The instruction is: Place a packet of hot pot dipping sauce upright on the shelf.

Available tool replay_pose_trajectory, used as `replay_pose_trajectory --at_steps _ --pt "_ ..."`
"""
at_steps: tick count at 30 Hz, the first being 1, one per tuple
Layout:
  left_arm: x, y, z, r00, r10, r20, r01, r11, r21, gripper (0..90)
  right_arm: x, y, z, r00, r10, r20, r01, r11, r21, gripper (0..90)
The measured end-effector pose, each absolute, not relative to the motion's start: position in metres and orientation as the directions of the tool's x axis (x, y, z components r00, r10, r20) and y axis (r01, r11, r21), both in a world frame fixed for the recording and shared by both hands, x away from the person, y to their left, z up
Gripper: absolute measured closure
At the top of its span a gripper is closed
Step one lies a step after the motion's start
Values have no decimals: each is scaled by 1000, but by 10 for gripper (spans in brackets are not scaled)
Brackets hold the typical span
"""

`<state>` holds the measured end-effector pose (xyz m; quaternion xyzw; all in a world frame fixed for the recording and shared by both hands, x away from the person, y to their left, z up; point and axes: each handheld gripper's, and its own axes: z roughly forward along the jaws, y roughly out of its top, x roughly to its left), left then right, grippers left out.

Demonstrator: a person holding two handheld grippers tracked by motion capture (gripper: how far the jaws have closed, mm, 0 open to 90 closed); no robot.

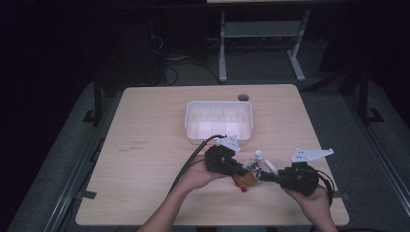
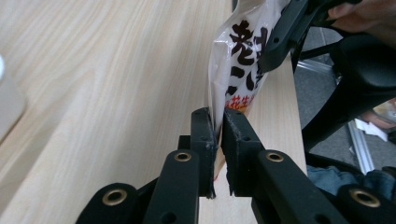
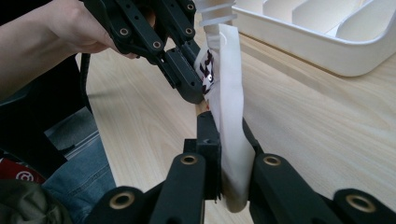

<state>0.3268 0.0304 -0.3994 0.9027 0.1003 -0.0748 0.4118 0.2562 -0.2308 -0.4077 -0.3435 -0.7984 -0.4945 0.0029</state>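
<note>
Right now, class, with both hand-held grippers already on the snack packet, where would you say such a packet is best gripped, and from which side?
Grip the snack packet by its flat sealed edges, approaching edge-on from opposite ends. The left hand-held gripper pinches one thin edge, the right hand-held gripper clamps the opposite end, and the packet hangs between them above the table. Its thin, floppy film likely suits a pinch better than a squeeze on the middle.

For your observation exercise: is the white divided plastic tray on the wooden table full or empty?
Empty, as far as shown. The white divided plastic tray shows bare compartments in the high view and right gripper view; nothing lies inside.
</note>
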Motion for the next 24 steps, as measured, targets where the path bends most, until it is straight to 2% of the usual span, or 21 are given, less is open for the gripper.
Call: replay_pose_trajectory --at_steps 2,3,9,17,24 --pt "327 33 -399 970 122 -210 239 -638 732 811 256 -231 -406 -763 549 342 552 278 786 869" --pt "327 39 -399 969 134 -208 246 -623 743 769 255 -230 -404 -758 555 343 555 273 786 875" --pt "324 51 -401 969 161 -186 246 -635 733 673 254 -232 -396 -747 579 327 558 278 782 880" --pt "310 74 -413 973 189 -129 223 -660 717 615 260 -240 -388 -716 618 324 575 259 776 882" --pt "302 94 -420 964 222 -146 257 -643 721 562 266 -242 -381 -709 625 326 584 261 769 882"
